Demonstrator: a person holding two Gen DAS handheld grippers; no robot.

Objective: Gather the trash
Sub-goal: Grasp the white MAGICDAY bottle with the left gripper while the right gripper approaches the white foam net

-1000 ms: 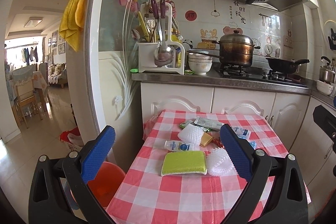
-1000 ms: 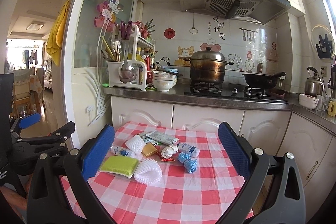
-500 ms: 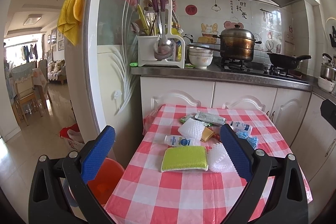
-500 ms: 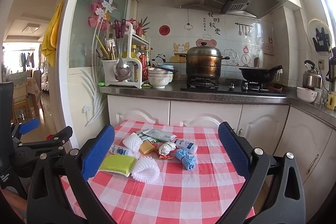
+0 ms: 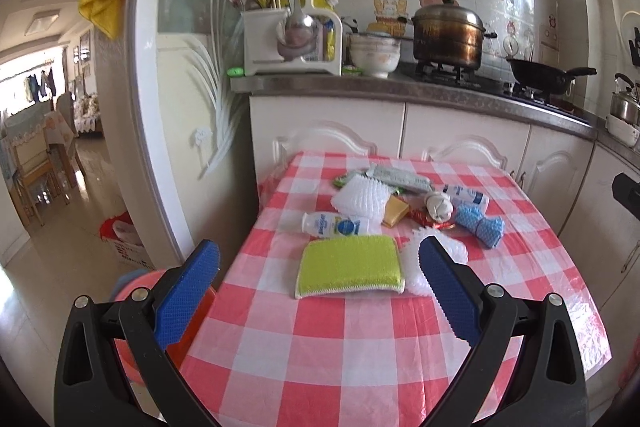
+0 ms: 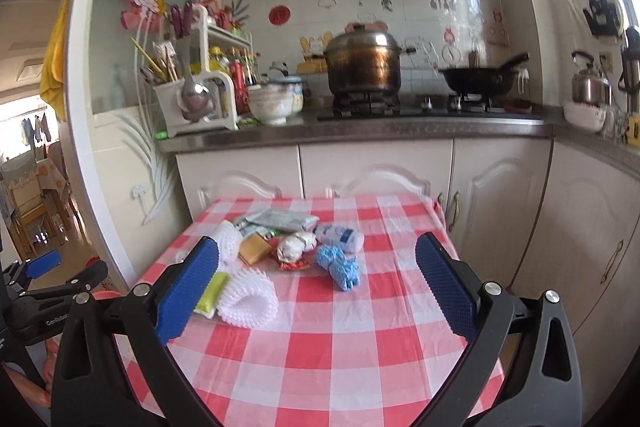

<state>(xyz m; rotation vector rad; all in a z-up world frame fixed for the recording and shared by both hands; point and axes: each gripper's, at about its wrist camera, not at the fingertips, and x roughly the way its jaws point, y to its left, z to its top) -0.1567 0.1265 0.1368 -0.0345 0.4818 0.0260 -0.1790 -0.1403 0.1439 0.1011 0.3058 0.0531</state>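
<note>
Fingers [image 5: 188,301] of the left gripper [image 5: 318,303] and of the right gripper [image 6: 318,291] are spread wide and empty above the near edge of the counter [image 5: 360,359]. From left to right mid-counter lie a small white bottle [image 5: 334,225], light and slippery, best pinched across its body; a soft green sponge [image 5: 350,271]; springy foam netting [image 6: 248,297]; and a blue wad [image 6: 338,267], likely crushable.

- The right hand-held gripper [image 6: 318,285] hovers over a red-and-white checked worktop [image 6: 328,359], its blue-padded jaws spread wide with nothing between them.
- Between the jaws, farther off, lie a blue knitted bundle [image 6: 339,267], a white foam net [image 6: 248,301], a small white bottle [image 6: 340,235] and a yellow packet [image 6: 254,249].
- At far left, the left hand-held gripper [image 6: 64,273] is partly visible.
</note>
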